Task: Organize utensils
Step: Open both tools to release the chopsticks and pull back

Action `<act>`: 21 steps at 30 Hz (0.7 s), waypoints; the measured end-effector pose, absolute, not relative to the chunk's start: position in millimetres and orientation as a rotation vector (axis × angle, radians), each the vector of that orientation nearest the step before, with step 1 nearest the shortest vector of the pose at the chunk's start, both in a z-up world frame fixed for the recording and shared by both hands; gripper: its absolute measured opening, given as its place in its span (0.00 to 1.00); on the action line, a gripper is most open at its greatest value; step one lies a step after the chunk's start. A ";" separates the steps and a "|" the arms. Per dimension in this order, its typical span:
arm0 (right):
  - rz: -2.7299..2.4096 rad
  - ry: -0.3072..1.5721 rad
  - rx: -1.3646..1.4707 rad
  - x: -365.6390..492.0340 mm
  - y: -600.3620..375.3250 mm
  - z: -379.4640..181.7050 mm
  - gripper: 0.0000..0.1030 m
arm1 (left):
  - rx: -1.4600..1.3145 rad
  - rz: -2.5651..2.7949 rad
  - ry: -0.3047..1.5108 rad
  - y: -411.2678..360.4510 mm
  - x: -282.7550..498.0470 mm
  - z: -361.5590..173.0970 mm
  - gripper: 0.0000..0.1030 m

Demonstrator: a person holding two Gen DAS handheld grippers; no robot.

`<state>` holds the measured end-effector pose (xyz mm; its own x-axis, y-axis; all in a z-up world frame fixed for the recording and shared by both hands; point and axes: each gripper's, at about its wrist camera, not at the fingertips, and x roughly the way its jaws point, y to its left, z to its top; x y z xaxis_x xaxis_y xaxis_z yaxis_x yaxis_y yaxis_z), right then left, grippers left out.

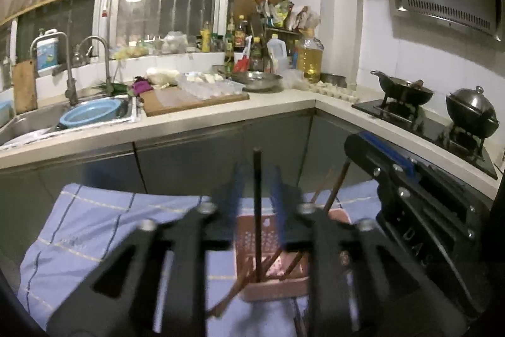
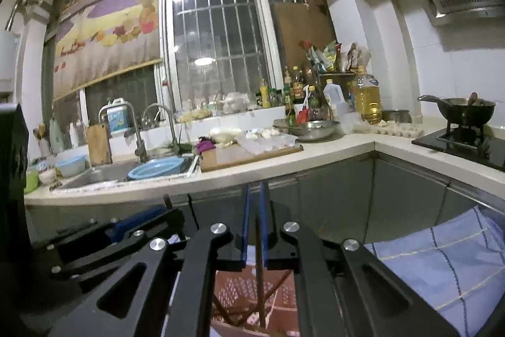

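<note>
Chopsticks lean in a reddish perforated basket (image 1: 274,289) directly below both hand-held grippers, on a blue checked cloth (image 1: 94,220). The left hand-held gripper (image 1: 257,179) stands slightly spread around a dark upright chopstick (image 1: 257,210); its pads do not visibly press it. The right hand-held gripper (image 2: 256,210) is nearly pressed together, pinching a thin chopstick (image 2: 260,283) whose lower end reaches into the basket. The tabletop (image 1: 221,119) lies beyond.

A reddish-pink perforated basket (image 1: 277,283) sits on a pale blue cloth (image 1: 94,220) checked with dark blue and yellow lines. Brown chopsticks (image 1: 336,185) and one black chopstick (image 1: 257,179) stand in the basket. Above it, the fingers (image 2: 245,229) are blue-padded on black.
</note>
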<state>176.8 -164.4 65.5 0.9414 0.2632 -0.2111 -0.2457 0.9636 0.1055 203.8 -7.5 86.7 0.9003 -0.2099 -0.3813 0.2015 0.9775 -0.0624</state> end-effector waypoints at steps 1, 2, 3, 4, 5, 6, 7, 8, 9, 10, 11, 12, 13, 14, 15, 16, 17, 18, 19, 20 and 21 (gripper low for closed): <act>0.264 0.226 0.068 171.6 -163.4 68.2 0.10 | -0.028 -0.210 0.384 -5.4 198.2 90.2 0.32; 0.269 0.225 0.067 165.7 -163.1 72.4 0.10 | -0.036 -0.211 0.364 -2.5 189.6 96.6 0.32; 0.274 0.223 0.071 162.2 -163.4 75.5 0.11 | -0.042 -0.215 0.352 -0.6 183.3 101.9 0.32; 0.284 0.216 0.081 154.6 -164.6 82.8 0.11 | -0.052 -0.222 0.333 2.5 173.4 110.2 0.32; 0.292 0.207 0.088 148.1 -166.0 88.9 0.12 | -0.059 -0.226 0.317 4.1 165.6 116.3 0.33; 0.300 0.195 0.094 140.5 -166.9 95.3 0.13 | -0.072 -0.234 0.284 9.1 150.3 127.1 0.33; 0.309 0.175 0.102 128.5 -168.5 104.9 0.13 | -0.078 -0.240 0.266 11.1 141.3 133.0 0.33; 0.318 0.154 0.108 116.8 -169.5 112.9 0.14 | -0.084 -0.247 0.243 14.3 129.6 139.2 0.33; 0.324 0.138 0.111 108.4 -170.9 117.8 0.14 | -0.087 -0.253 0.218 18.0 115.2 145.4 0.33; 0.332 0.112 0.115 93.8 -173.1 125.5 0.15 | -0.087 -0.260 0.195 21.6 100.9 149.9 0.33; 0.338 0.095 0.119 82.9 -174.7 129.8 0.16 | -0.087 -0.265 0.181 23.3 91.2 152.2 0.33; 0.346 0.075 0.127 66.7 -177.4 133.7 0.16 | -0.085 -0.271 0.164 28.0 75.2 153.1 0.33; 0.351 0.065 0.133 54.1 -179.6 134.5 0.17 | -0.081 -0.274 0.158 30.1 65.6 152.9 0.33; 0.353 0.061 0.138 47.1 -181.6 134.7 0.17 | -0.077 -0.275 0.155 32.4 57.9 151.6 0.33; 0.356 0.057 0.145 31.8 -185.5 131.1 0.18 | -0.069 -0.274 0.153 36.2 46.8 147.8 0.33; 0.355 0.059 0.147 22.7 -188.0 126.8 0.18 | -0.060 -0.271 0.157 39.9 36.9 142.6 0.33; 0.352 0.068 0.148 11.8 -190.9 119.3 0.18 | -0.051 -0.267 0.162 43.7 29.0 136.7 0.33; 0.348 0.078 0.148 6.0 -193.3 114.0 0.18 | -0.044 -0.264 0.169 46.7 23.8 131.1 0.33; 0.339 0.102 0.150 -2.9 -196.8 101.3 0.18 | -0.029 -0.252 0.187 51.0 16.6 119.9 0.33; 0.332 0.131 0.153 -8.1 -199.1 89.3 0.18 | -0.016 -0.244 0.207 54.6 12.4 110.1 0.33; 0.325 0.185 0.152 -13.1 -201.7 70.3 0.18 | -0.003 -0.240 0.232 57.3 9.7 99.6 0.33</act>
<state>-13.1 -201.7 70.3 0.9312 0.3298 -0.1554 -0.3020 0.9366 0.1778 9.7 57.3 99.6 0.9447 -0.2363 -0.2275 0.2356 0.9714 -0.0305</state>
